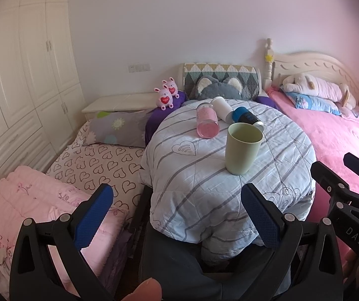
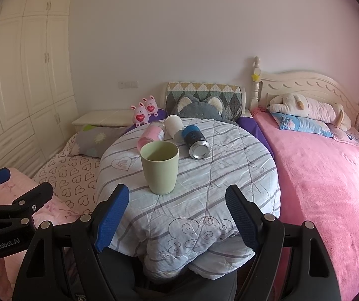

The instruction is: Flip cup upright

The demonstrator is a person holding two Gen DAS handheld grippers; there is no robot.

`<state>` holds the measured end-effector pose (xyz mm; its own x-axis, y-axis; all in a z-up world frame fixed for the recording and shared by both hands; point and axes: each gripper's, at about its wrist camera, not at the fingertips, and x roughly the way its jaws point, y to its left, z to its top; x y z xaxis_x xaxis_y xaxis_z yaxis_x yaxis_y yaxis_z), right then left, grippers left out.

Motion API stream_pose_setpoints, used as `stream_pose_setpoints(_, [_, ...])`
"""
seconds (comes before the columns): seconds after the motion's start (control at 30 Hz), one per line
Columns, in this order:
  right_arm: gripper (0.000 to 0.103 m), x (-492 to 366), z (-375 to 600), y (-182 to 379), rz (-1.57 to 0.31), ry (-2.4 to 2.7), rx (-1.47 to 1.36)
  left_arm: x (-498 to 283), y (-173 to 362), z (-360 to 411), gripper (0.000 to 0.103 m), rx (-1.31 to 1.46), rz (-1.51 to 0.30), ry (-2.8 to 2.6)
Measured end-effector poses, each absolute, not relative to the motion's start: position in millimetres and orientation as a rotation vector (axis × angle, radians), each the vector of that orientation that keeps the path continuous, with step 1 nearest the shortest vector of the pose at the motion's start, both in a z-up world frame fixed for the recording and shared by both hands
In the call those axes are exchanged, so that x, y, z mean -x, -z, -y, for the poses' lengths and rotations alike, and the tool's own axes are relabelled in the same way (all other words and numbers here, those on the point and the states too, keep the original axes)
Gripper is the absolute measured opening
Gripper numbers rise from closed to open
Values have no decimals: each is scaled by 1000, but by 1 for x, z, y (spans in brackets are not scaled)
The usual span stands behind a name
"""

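A pale green cup (image 1: 242, 148) (image 2: 159, 166) stands upright, mouth up, on a round table under a striped quilt (image 1: 204, 183) (image 2: 204, 175). Behind it three cups lie on their sides: a pink one (image 1: 207, 123) (image 2: 151, 135), a white one (image 1: 222, 109) (image 2: 175, 126) and a blue and black can-shaped one (image 1: 247, 118) (image 2: 197, 141). My left gripper (image 1: 176, 215) is open and empty, near the table's front edge, left of the green cup. My right gripper (image 2: 176, 215) is open and empty, just in front of the green cup; it also shows at the right of the left wrist view (image 1: 350, 183).
A bed with a heart-print sheet (image 1: 99, 165) and a folded pink quilt (image 1: 28, 205) lies left of the table. A bed with a pink blanket (image 2: 330, 180) lies right. Plush toys (image 1: 166, 95) and pillows sit behind. White wardrobes (image 1: 16, 75) line the left wall.
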<state>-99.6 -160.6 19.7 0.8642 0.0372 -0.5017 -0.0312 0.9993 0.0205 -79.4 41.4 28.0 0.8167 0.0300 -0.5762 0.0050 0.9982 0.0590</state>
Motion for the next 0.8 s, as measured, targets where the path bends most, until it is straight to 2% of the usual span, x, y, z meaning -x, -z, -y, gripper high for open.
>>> stream_pose_setpoints(0.8, [80,99,163,-20,-531,-42,-16,80,-27,-40,103,-61,-597,26])
